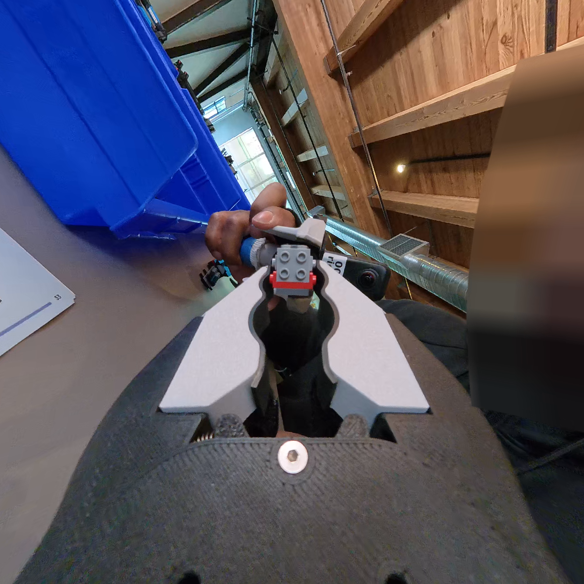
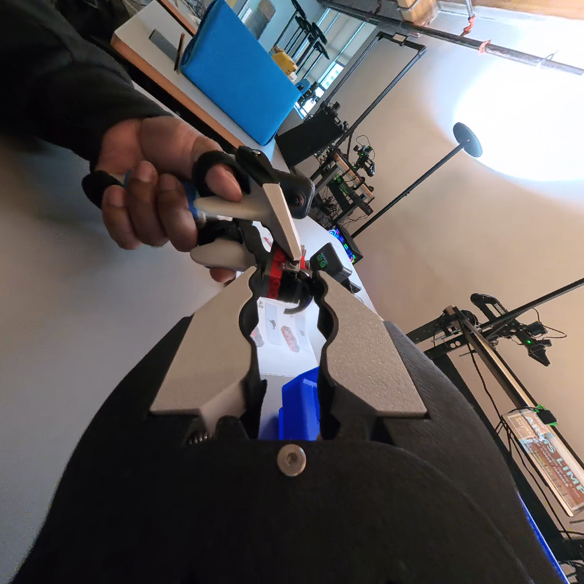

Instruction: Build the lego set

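My left gripper (image 1: 292,275) is shut on a small lego piece (image 1: 292,267), a grey block with studs on a red plate, pinched at the fingertips. My right gripper (image 2: 286,279) is shut on a red and black lego assembly (image 2: 278,286) with a curved black part hanging below it. In the right wrist view the left gripper (image 2: 295,260) comes in from the upper left, held by a hand (image 2: 151,196), and its tip meets the top of the assembly. I cannot tell if the two pieces are joined. Both are held in the air above the table.
Large blue bins (image 1: 94,110) stand on the grey table (image 1: 94,331) at the left. An open instruction booklet (image 1: 28,303) lies at the left edge and shows under the grippers in the right wrist view (image 2: 284,335), beside a blue bin (image 2: 300,404). A small black device (image 2: 328,262) sits just behind.
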Motion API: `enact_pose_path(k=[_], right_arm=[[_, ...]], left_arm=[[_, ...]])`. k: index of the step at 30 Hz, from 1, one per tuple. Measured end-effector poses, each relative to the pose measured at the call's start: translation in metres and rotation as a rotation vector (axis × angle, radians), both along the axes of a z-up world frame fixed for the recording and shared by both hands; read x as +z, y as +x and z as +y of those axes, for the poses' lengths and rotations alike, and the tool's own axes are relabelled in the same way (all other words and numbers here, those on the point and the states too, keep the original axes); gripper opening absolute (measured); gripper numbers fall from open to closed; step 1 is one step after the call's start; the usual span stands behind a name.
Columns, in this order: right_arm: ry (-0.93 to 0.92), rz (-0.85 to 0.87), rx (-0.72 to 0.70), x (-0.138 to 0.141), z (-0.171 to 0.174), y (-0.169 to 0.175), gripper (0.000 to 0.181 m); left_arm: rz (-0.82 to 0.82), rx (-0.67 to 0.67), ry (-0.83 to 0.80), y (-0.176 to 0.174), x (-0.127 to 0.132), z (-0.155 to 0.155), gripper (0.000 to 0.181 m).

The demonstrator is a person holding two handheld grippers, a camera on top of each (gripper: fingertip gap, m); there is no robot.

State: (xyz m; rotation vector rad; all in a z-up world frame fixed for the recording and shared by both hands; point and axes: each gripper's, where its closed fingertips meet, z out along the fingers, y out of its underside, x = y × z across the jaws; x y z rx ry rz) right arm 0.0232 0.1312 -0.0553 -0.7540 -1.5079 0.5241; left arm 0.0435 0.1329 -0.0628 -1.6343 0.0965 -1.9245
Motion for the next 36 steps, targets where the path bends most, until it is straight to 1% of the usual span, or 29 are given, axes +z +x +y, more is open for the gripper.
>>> enact_pose_path(k=[5,13,14,18,20,23,25,28,32,36], right_arm=[[0.006,0.003,0.024,-0.001,-0.002,0.002,0.031],[-0.033,-0.038,0.063,-0.008,-0.005,0.004,0.03],[-0.03,-0.04,0.06,-0.008,-0.005,0.004,0.033],[-0.055,0.0,0.037,-0.005,-0.001,0.002,0.03],[-0.067,0.012,0.035,-0.004,0.0,0.002,0.033],[-0.076,0.034,0.026,-0.001,0.003,0.004,0.03],[-0.068,0.036,0.029,0.0,0.001,0.005,0.03],[-0.049,0.042,0.043,0.0,-0.005,0.004,0.03],[-0.021,0.05,0.027,0.002,-0.005,0.003,0.031],[-0.054,0.032,0.056,0.001,-0.008,0.005,0.035]], left_arm=[[0.0,-0.016,-0.026,0.001,-0.001,-0.002,0.025],[0.009,-0.028,-0.064,0.003,-0.007,-0.003,0.024],[0.007,-0.024,-0.063,0.003,-0.008,-0.002,0.024],[-0.006,0.005,-0.031,0.001,-0.002,0.001,0.025],[-0.006,0.003,-0.019,0.001,0.001,0.0,0.032],[-0.01,-0.003,-0.007,0.002,0.003,-0.001,0.034],[-0.021,-0.003,-0.002,0.001,0.004,-0.001,0.033],[-0.014,-0.011,0.014,0.002,0.004,-0.003,0.025],[0.004,0.0,0.044,0.002,0.005,-0.003,0.025],[-0.014,-0.022,0.053,0.001,0.008,-0.006,0.025]])
